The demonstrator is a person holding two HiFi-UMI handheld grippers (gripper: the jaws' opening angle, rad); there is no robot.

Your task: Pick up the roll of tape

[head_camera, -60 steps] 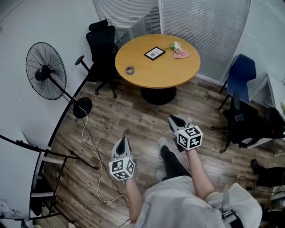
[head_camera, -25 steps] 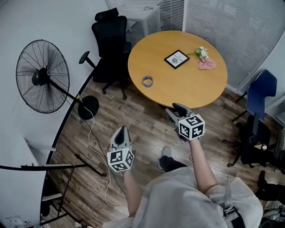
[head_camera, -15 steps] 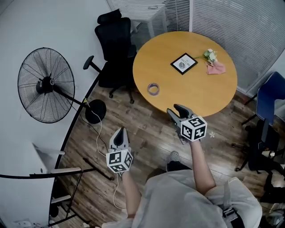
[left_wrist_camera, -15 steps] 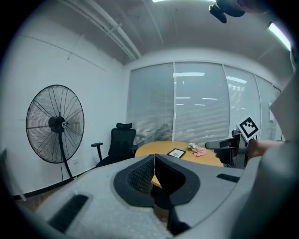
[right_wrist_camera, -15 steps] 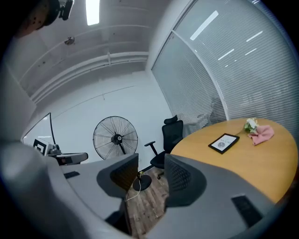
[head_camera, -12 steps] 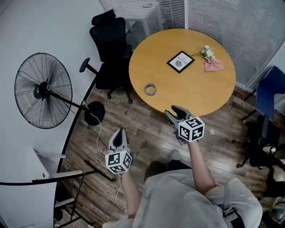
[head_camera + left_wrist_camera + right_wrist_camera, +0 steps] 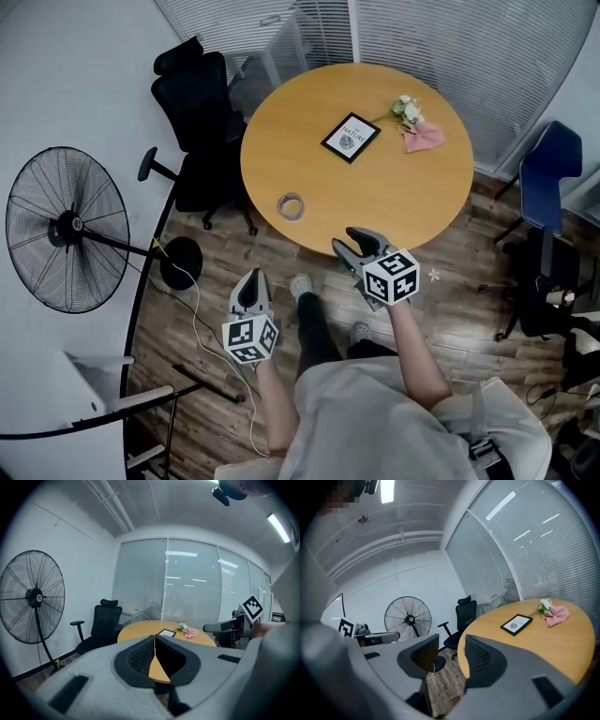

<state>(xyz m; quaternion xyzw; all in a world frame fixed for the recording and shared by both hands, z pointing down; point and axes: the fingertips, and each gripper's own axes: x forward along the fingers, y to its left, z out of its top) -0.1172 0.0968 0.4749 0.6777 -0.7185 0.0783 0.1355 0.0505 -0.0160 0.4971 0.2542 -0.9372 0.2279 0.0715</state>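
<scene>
The roll of tape [image 7: 292,205] is a small greyish ring lying flat near the left front edge of the round wooden table [image 7: 375,192]. My right gripper [image 7: 351,246] is at the table's near edge, right of the tape and a little nearer to me. It is open, with nothing between its fingers [image 7: 485,660]. My left gripper [image 7: 253,278] hangs over the wooden floor short of the table, with its jaws touching and nothing in them. The left gripper view shows that table [image 7: 140,628] ahead beyond the closed jaws. The tape is hidden in both gripper views.
A framed picture [image 7: 351,138], a small bunch of flowers [image 7: 405,108] and a pink cloth [image 7: 422,137] lie on the table's far half. A black office chair [image 7: 192,94] stands left of the table, a standing fan [image 7: 66,230] further left, a blue chair [image 7: 548,169] at right. A white cable [image 7: 192,300] trails across the floor.
I have walked up to the table. The tape now lies much nearer both grippers, and the right gripper has reached the table's near edge. Both grippers keep their states.
</scene>
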